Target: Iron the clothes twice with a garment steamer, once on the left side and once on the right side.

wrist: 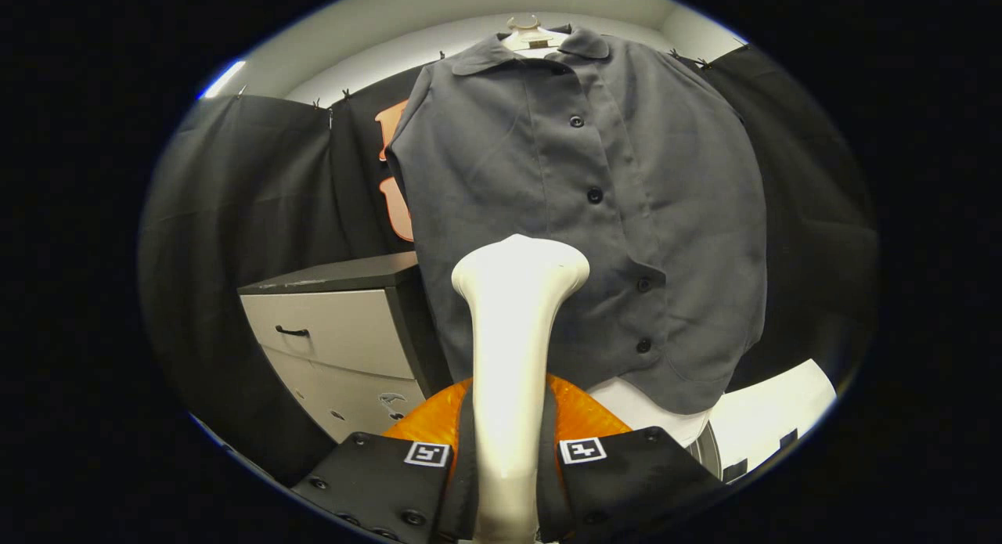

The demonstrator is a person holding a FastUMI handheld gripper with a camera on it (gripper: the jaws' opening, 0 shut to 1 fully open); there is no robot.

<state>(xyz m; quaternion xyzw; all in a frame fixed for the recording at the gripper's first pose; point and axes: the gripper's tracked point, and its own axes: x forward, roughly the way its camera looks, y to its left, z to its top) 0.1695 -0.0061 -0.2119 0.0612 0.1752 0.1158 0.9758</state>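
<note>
While the garment steamer (pixel 513 348) sits clamped between the two fingers, the gripper (pixel 507 462) has both of them pressed against the steamer's slim neck, one on each side; the grip is low on the handle, presumably so the flared head stands clear ahead and can meet cloth without the fingers brushing it; an orange body (pixel 583 415) of the steamer shows just behind the neck, between the fingers. Beyond the head hangs the grey button-up shirt (pixel 579 207) on a hanger (pixel 531 35), collar up, front facing the steamer, hung so its whole front is open to a vertical pass; the placket with dark buttons (pixel 595 194) runs down just right of the head. Head lies over the lower middle of the shirt, left of the placket; whether it touches the fabric cannot be told. A drawer cabinet (pixel 344 340) stands to the left behind the shirt's hem; something white (pixel 775 407) lies below the hem on the right, unidentified. Judgement: the steamer is aimed at the shirt's left panel, a pass there looks to be in hand; the right panel would follow.
</note>
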